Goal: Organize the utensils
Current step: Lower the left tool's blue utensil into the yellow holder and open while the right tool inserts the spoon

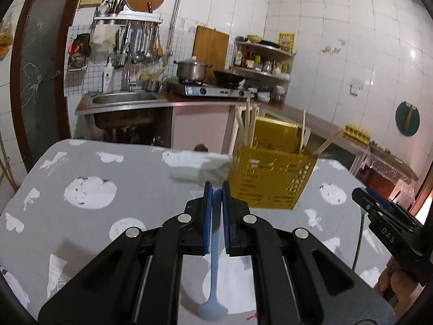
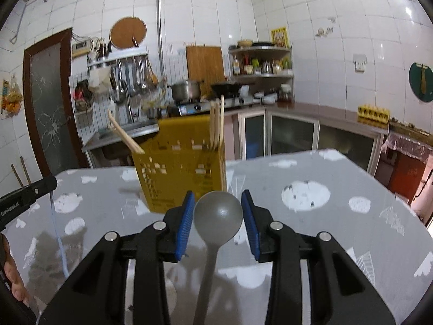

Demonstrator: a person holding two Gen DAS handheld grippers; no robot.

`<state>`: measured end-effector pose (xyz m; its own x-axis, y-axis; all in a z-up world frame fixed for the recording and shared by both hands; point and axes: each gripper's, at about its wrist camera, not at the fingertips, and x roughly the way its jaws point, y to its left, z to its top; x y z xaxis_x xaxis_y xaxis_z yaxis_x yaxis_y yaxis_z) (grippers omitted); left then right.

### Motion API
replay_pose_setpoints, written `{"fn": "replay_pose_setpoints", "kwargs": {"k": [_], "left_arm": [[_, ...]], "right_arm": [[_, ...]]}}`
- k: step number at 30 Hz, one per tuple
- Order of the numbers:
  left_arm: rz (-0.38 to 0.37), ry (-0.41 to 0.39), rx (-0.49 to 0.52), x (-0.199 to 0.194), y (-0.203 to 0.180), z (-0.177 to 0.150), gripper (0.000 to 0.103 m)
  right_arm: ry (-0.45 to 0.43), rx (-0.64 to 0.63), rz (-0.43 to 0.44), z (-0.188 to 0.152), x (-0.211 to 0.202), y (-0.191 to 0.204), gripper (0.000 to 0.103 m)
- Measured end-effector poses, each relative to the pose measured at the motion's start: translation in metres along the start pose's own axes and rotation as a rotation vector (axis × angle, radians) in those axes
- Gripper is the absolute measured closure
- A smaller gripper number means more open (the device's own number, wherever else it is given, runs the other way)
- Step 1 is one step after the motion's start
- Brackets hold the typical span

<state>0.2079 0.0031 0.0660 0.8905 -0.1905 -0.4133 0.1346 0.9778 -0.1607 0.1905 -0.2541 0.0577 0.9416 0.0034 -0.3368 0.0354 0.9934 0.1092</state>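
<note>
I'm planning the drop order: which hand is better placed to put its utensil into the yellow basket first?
Probably right: its gripper holds the grey plastic spoon straight in front of the yellow perforated utensil basket; the left gripper sits off to the side.

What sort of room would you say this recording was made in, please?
Most likely a home kitchen: a gas stove carrying a steel pot, a sink with ladles hanging above it, and a corner shelf of bottles against white-tiled walls.

Kitchen, white tiled walls (image 2: 338, 40). Landmark: steel sink (image 1: 121, 98) on the far counter. Left of it, a dark-framed door (image 1: 38, 81); above it, a hanging rack (image 1: 127, 21); right of it, a gas stove (image 1: 205, 90), then corner shelves (image 1: 262, 59). Glare spots on the tiles.
</note>
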Motion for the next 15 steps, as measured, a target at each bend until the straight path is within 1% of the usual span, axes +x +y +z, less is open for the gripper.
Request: {"fn": "replay_pose_setpoints", "kwargs": {"k": [5, 15], "left_arm": [[-0.027, -0.053, -0.003, -0.008, -0.003, 0.016, 0.097], [-0.091, -0.15, -0.026, -0.01, -0.016, 0.075, 0.097]], "right_arm": [[-0.048, -0.002, 0.011, 0.023, -0.002, 0.003, 0.067], [-0.16, -0.016, 0.043, 0.079, 0.001, 0.018, 0.067]]}}
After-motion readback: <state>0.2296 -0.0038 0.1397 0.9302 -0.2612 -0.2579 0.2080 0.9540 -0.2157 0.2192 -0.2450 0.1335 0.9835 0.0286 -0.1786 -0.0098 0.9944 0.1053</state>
